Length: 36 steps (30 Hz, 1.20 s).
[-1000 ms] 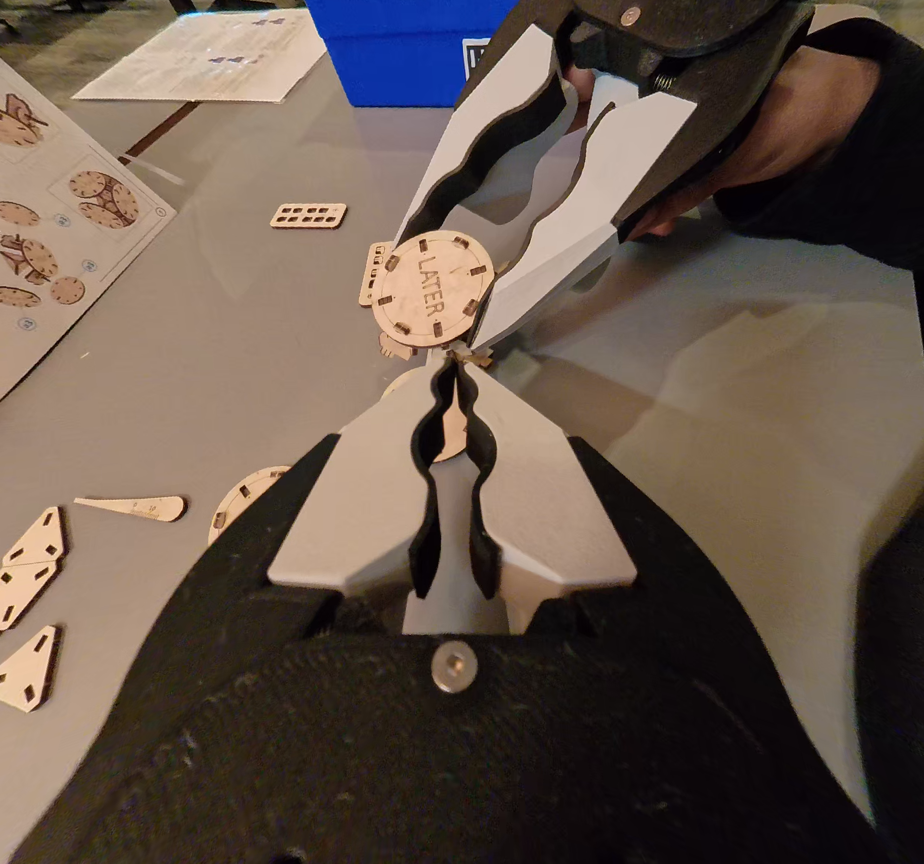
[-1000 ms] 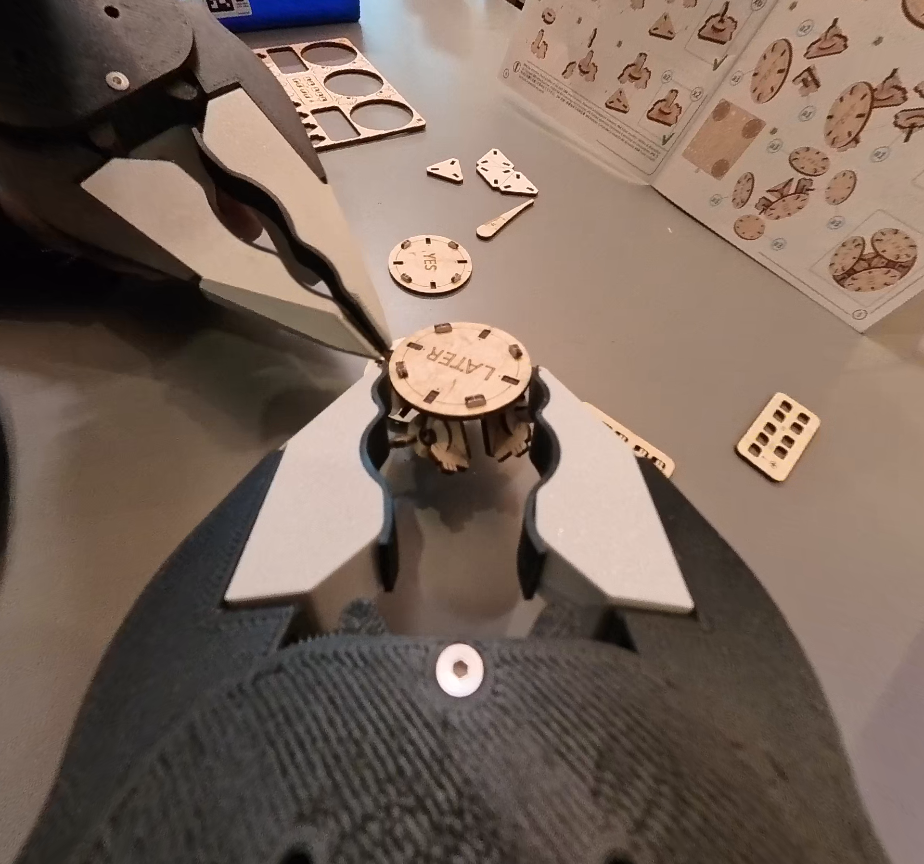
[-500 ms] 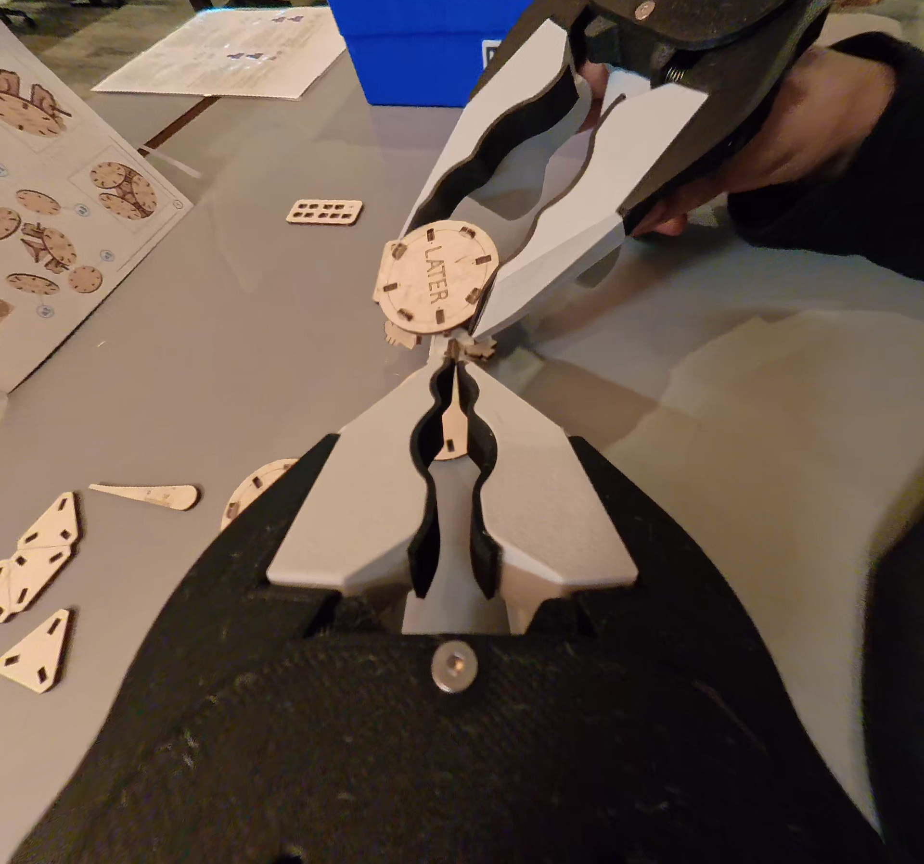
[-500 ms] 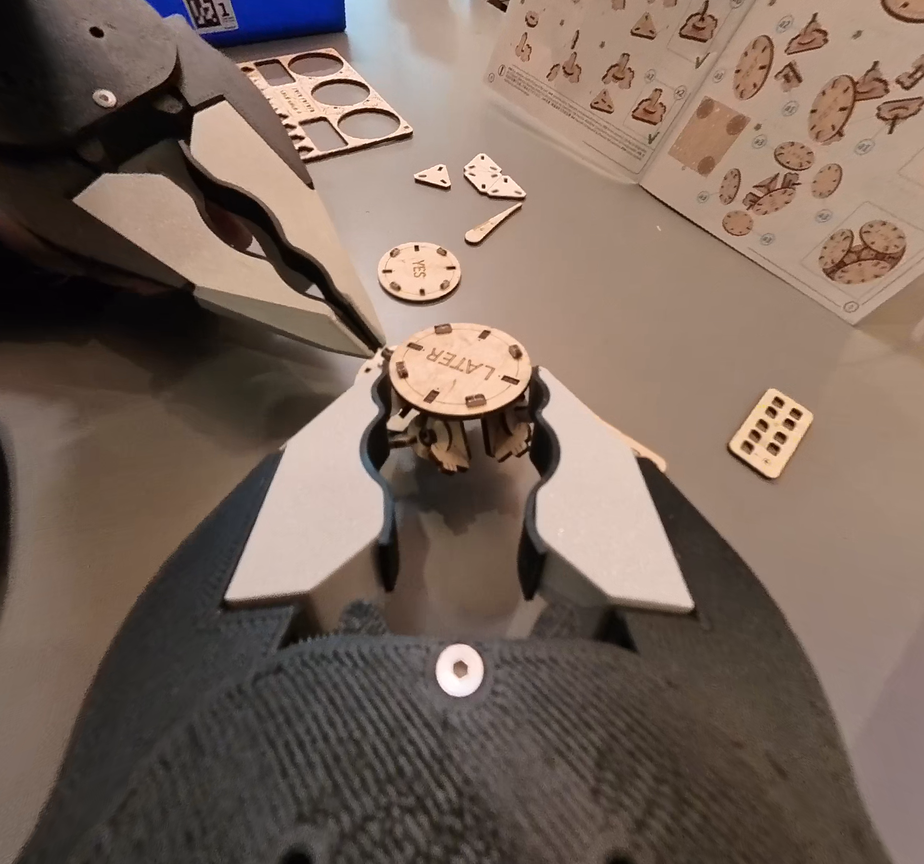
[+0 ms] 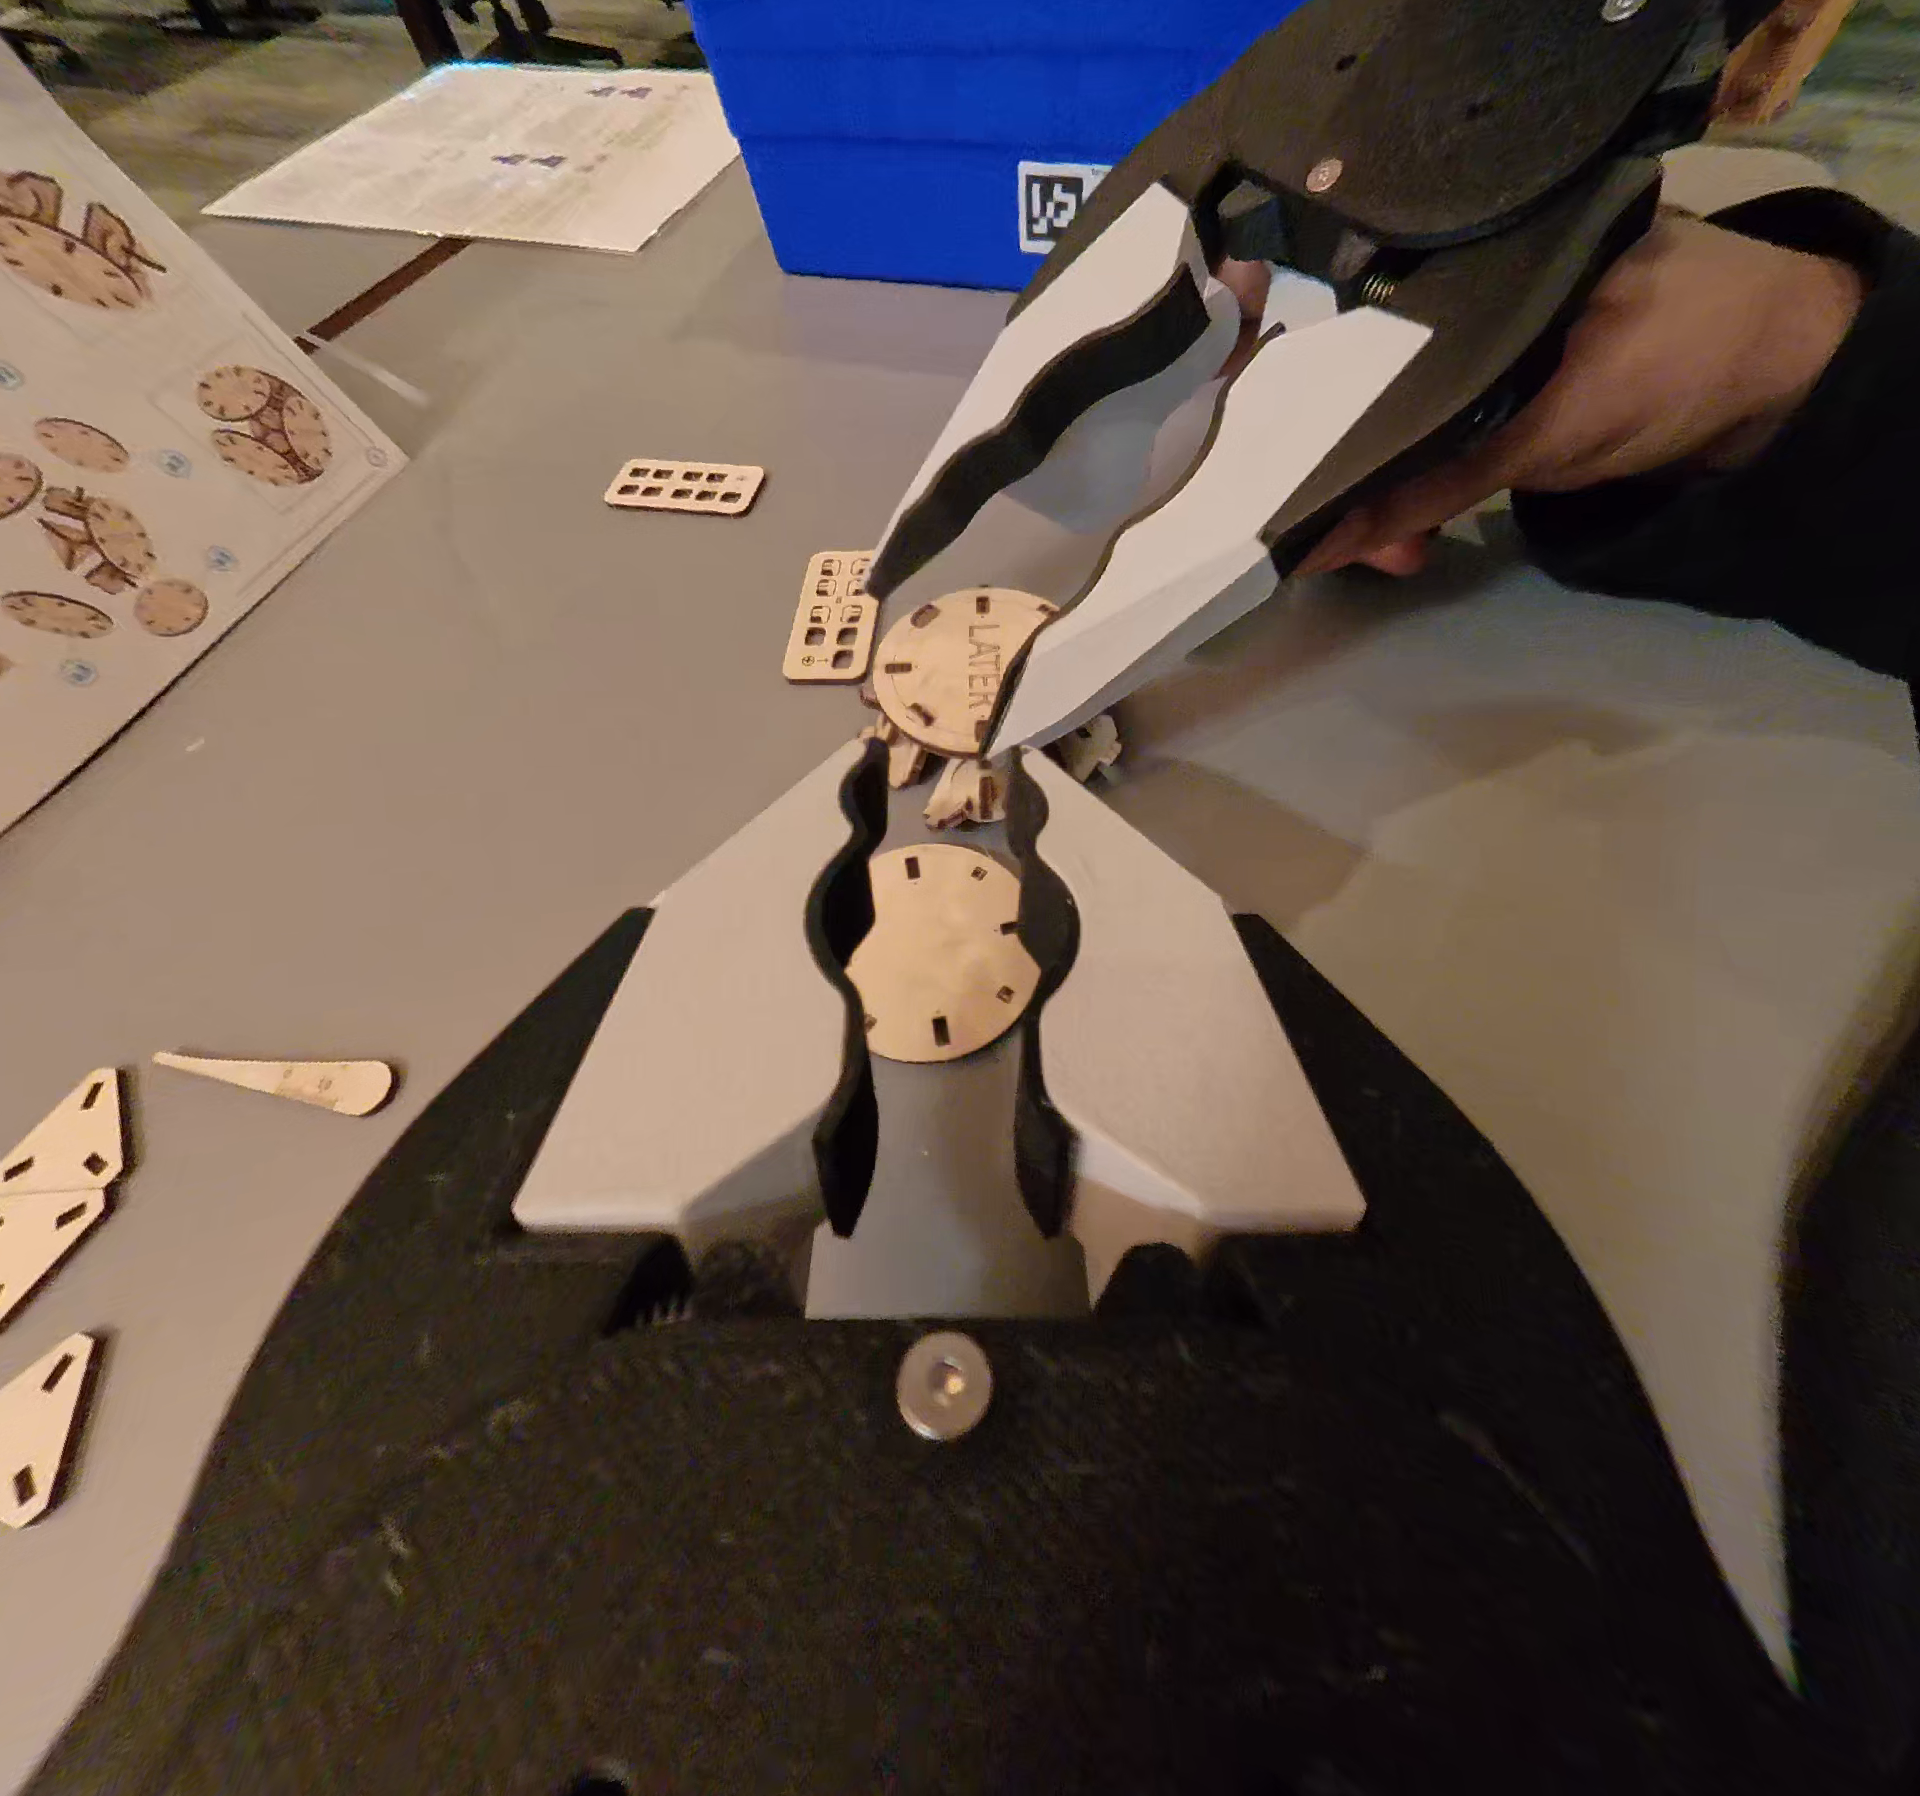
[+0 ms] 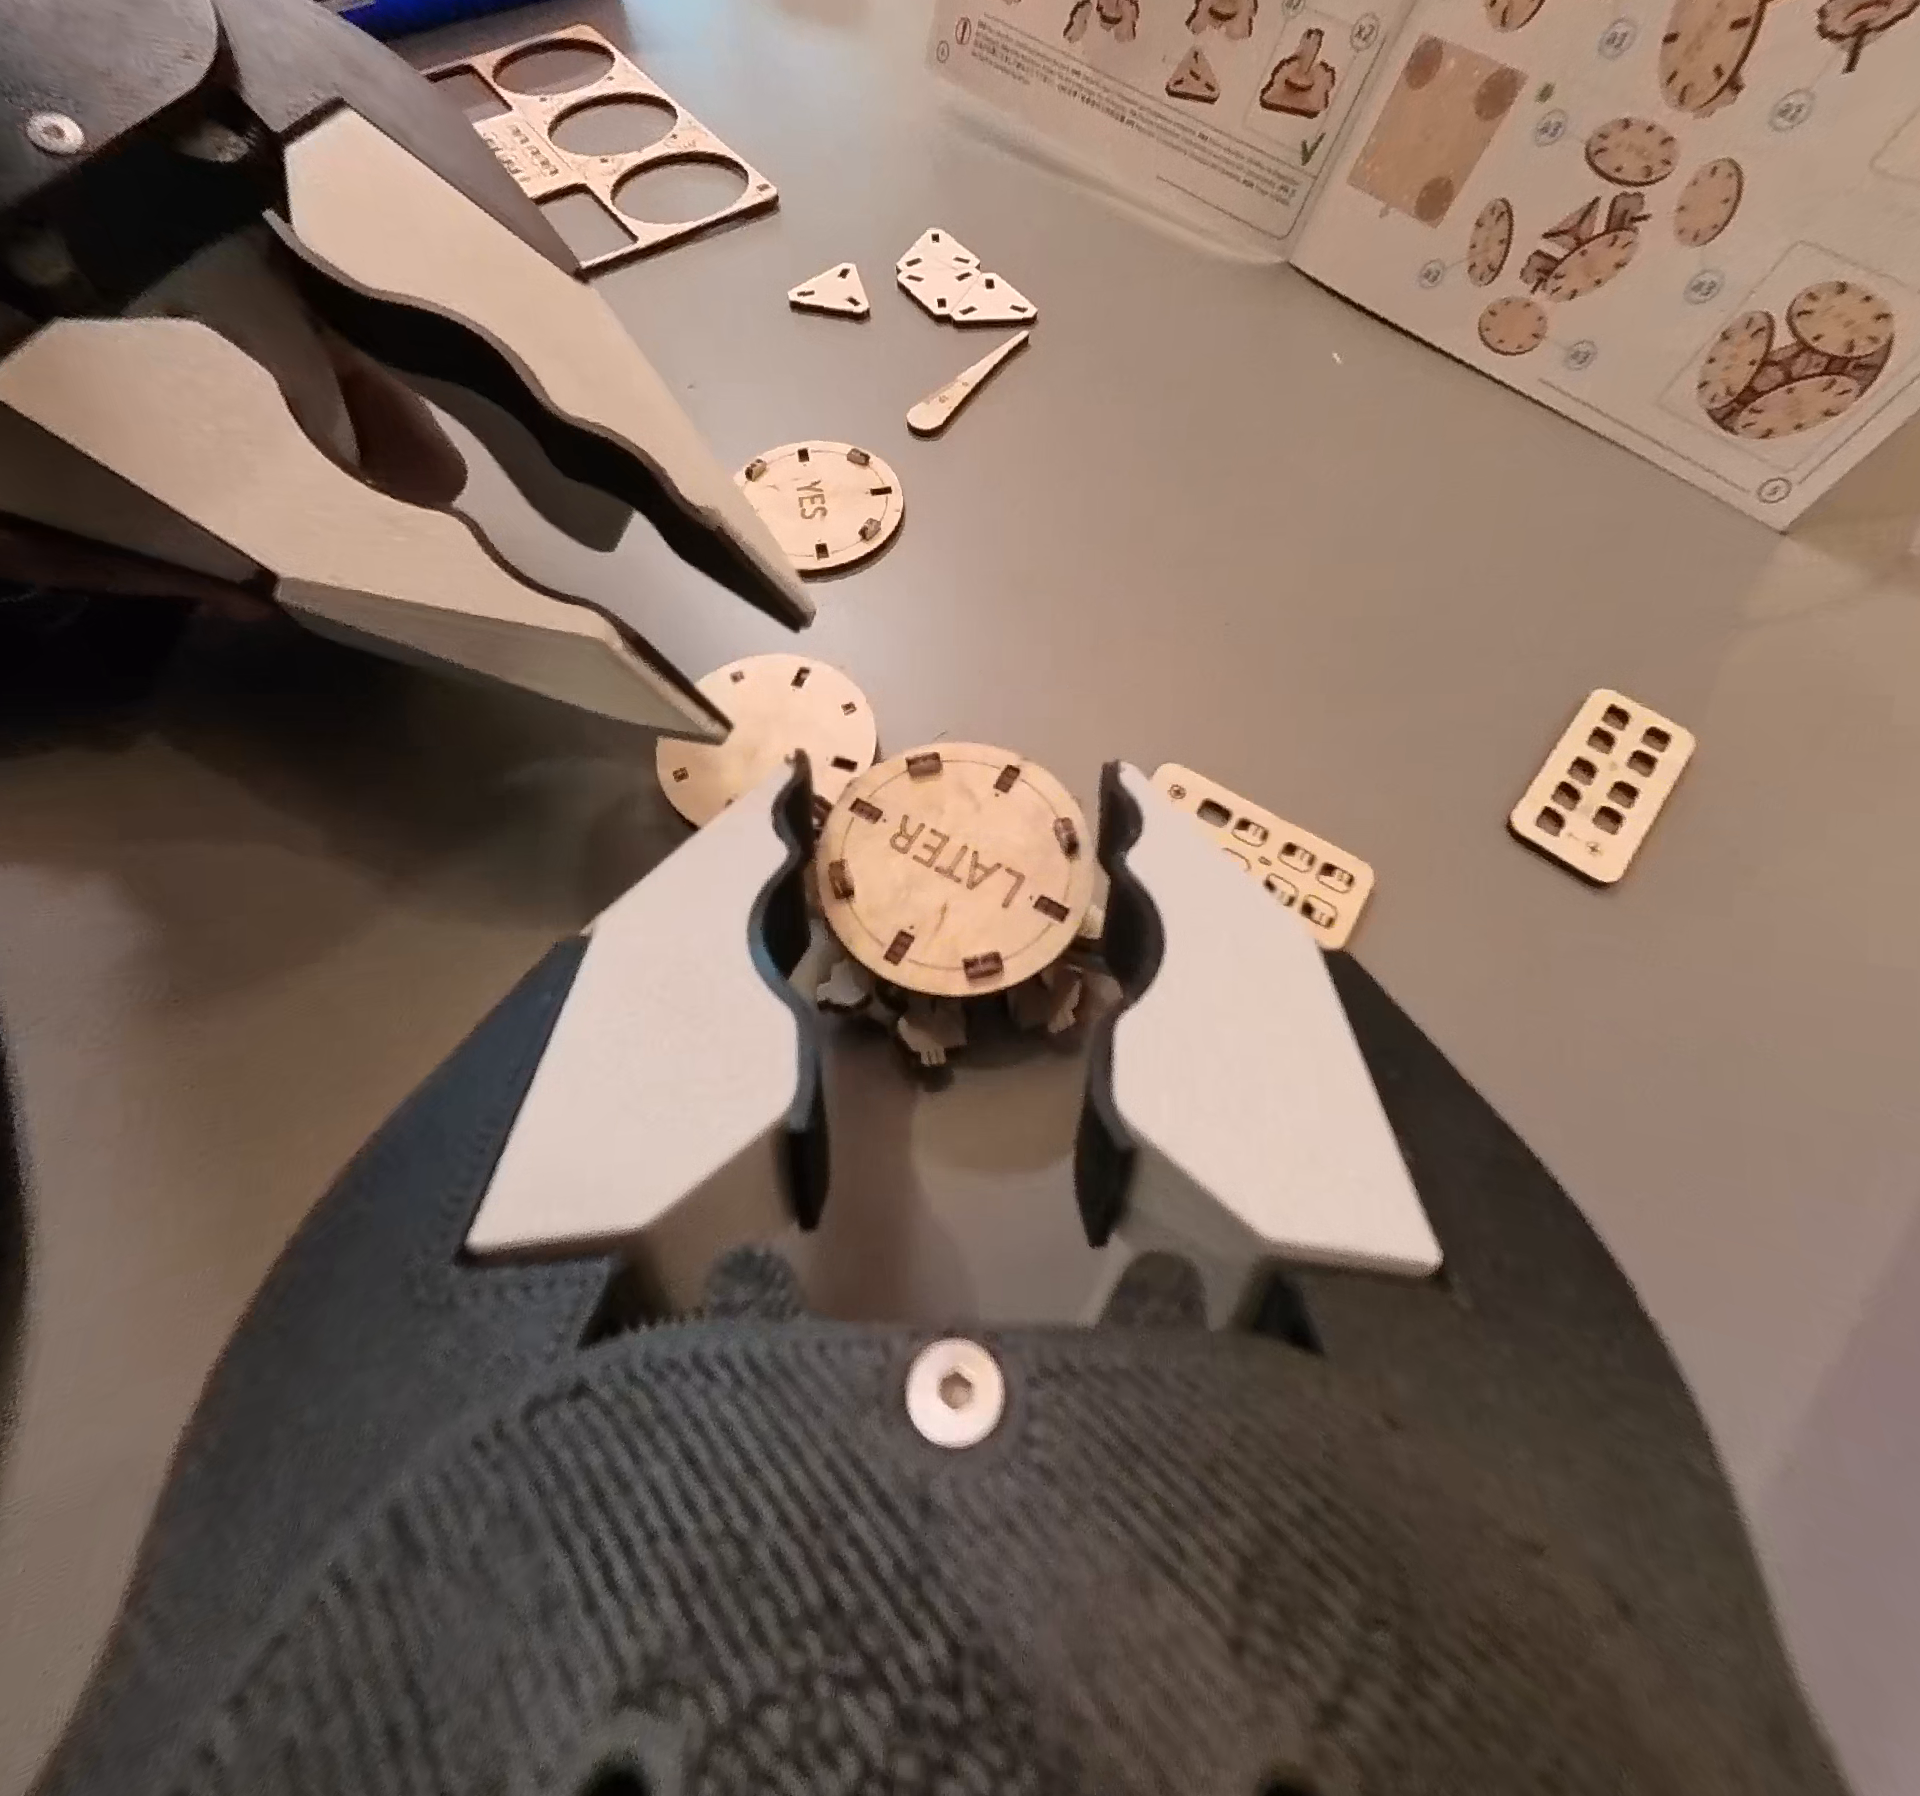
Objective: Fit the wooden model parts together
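assembly: wooden disc assembly [image 6: 961, 879] sits between right gripper [image 6: 954, 790] fingers, lettered disc on top, small wooden parts under it, over grey table [image 6: 1247, 603]
right gripper: wide apart, fingers flank the assembly's rim on both sides; pad contact cannot tell
left gripper: [image 5: 940, 764] partly open, holds nothing; tips just short of the assembly
plain disc: [image 5: 940, 957] flat on table under left gripper's fingers, just left of the assembly in right view
second lettered disc: [image 6: 821, 505] beyond left gripper tips
slotted cards: one [image 6: 1278, 858] beside right finger, another [image 6: 1600, 801] farther right
triangles, pointer: [image 6: 961, 281], [image 6: 966, 385] farther ahead
sheet frame: [image 6: 613, 146] far left
instructions: [image 6: 1455, 136] far right
bin: blue [image 5: 987, 32] behind right gripper
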{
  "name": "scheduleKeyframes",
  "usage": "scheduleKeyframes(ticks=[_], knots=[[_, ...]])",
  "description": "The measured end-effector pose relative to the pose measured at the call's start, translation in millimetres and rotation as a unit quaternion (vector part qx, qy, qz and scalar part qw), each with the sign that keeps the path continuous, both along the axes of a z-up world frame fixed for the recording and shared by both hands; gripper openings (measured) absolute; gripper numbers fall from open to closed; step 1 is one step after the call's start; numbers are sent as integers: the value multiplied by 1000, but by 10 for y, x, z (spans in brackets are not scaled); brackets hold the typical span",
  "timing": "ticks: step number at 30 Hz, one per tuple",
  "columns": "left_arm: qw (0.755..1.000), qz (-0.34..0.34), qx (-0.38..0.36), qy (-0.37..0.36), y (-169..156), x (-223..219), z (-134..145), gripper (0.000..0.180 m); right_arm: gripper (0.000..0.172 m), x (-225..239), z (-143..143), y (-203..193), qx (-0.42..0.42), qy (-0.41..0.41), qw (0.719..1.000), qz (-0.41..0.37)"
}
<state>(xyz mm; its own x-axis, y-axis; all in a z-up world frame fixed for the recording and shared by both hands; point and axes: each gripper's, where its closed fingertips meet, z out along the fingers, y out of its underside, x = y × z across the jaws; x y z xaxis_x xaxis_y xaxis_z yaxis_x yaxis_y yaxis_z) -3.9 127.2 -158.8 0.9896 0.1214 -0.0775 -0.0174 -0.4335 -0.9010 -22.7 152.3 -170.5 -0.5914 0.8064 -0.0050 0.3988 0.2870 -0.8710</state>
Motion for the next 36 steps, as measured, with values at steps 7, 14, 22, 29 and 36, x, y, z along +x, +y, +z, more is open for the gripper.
scheduleKeyframes(ticks=[7, 14, 22, 29, 36], knots=[[999, 14, 24, -15, -20, -53, 68, 21, 56, -17, 118, 51, -26, 20, 999, -12], [999, 20, 39, -24, -70, -64, 102, 22, 57, -20, 225, 17, -32, 49, 998, -6], [998, 40, 44, -17, -124, -134, 123, 24, 58, -35, 268, -65, -9, 65, 998, 7], [996, 67, 65, -17, -239, -235, 209, 21, 64, -75, 306, -154, -1, 54, 998, 13], [994, 71, 68, -51, -232, -282, 166, 29, 67, -115, 258, -158, 6, 49, 999, 7]])
